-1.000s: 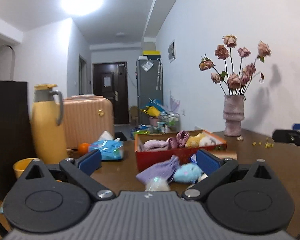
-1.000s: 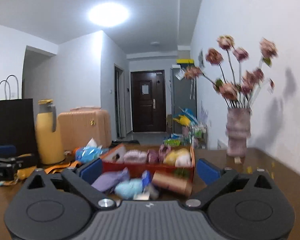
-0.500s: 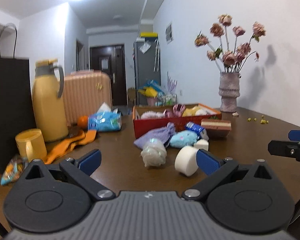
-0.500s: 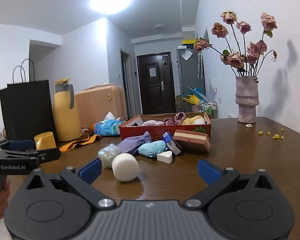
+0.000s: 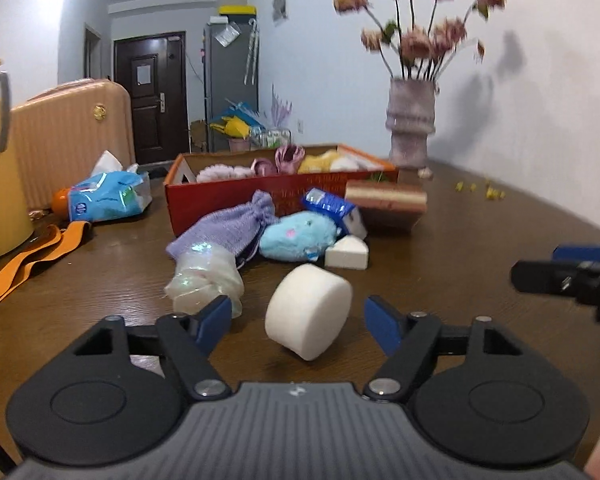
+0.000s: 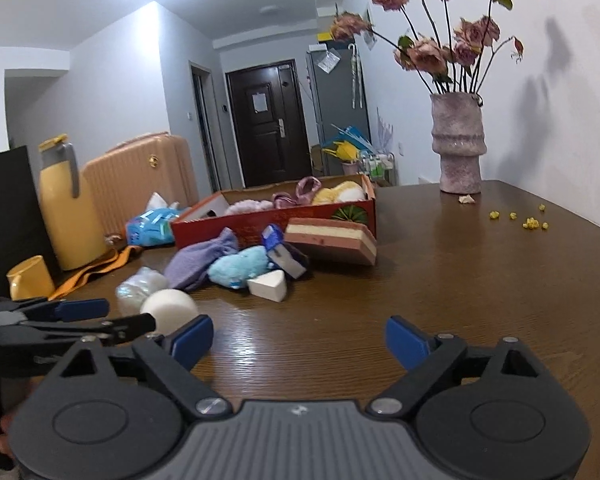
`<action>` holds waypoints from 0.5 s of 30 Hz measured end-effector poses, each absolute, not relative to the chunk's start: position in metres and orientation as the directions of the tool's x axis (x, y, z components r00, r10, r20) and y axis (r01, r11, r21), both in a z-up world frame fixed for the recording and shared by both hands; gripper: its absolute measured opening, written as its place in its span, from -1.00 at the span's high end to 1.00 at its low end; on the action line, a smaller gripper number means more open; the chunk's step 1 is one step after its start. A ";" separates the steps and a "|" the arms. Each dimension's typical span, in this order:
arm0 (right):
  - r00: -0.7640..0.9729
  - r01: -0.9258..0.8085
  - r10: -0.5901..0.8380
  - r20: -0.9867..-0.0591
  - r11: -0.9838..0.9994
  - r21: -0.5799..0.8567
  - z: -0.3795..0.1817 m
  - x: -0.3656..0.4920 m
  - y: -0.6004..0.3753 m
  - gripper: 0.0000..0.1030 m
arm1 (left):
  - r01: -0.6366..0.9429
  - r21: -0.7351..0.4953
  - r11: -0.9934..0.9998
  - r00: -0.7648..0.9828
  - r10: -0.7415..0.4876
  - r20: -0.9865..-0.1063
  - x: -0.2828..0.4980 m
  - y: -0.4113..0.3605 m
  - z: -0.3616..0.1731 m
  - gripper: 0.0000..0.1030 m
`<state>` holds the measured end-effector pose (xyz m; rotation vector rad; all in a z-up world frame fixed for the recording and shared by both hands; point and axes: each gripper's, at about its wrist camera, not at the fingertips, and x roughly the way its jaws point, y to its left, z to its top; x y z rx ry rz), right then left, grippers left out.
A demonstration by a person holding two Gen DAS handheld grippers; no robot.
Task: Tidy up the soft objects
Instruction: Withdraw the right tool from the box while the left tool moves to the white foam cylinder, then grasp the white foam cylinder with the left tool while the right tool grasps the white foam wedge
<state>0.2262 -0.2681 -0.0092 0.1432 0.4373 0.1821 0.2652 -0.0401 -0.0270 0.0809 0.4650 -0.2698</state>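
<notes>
A white round sponge (image 5: 308, 316) lies on the brown table (image 5: 480, 240), just ahead of and between the open jaws of my left gripper (image 5: 298, 322). It also shows in the right wrist view (image 6: 170, 310). Behind it lie a clear plastic wad (image 5: 204, 280), a purple pouch (image 5: 224, 224), a blue plush (image 5: 298, 234), a white wedge sponge (image 5: 346, 254) and a layered cake sponge (image 5: 386, 200). A red box (image 5: 260, 194) holds several soft items. My right gripper (image 6: 300, 340) is open and empty over bare table.
A vase of dried flowers (image 6: 458, 152) stands at the back right by the wall. A yellow thermos (image 6: 66, 204), a yellow cup (image 6: 30, 278), an orange strap (image 5: 32, 258), a tissue pack (image 5: 106, 196) and a black bag (image 6: 4, 216) are at the left.
Both grippers have dropped lower and moved forward toward the pile. The white round sponge now sits between the left gripper's open fingers.
</notes>
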 end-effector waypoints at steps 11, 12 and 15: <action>0.803 -0.237 0.279 -0.526 0.960 0.148 -0.024 0.336 -0.242 -0.39 | 0.292 -0.072 0.954 0.829 -0.290 -0.479 0.294 -0.025 -0.034 0.39; 0.795 -0.248 0.283 -0.536 0.959 0.138 -0.025 0.349 -0.236 -0.34 | 0.290 -0.076 0.954 0.830 -0.290 -0.476 0.295 -0.023 -0.033 0.39; 0.769 -0.273 0.276 -0.577 0.957 0.094 -0.033 0.389 -0.217 -0.25 | 0.285 -0.085 0.955 0.835 -0.291 -0.467 0.297 -0.018 -0.027 0.40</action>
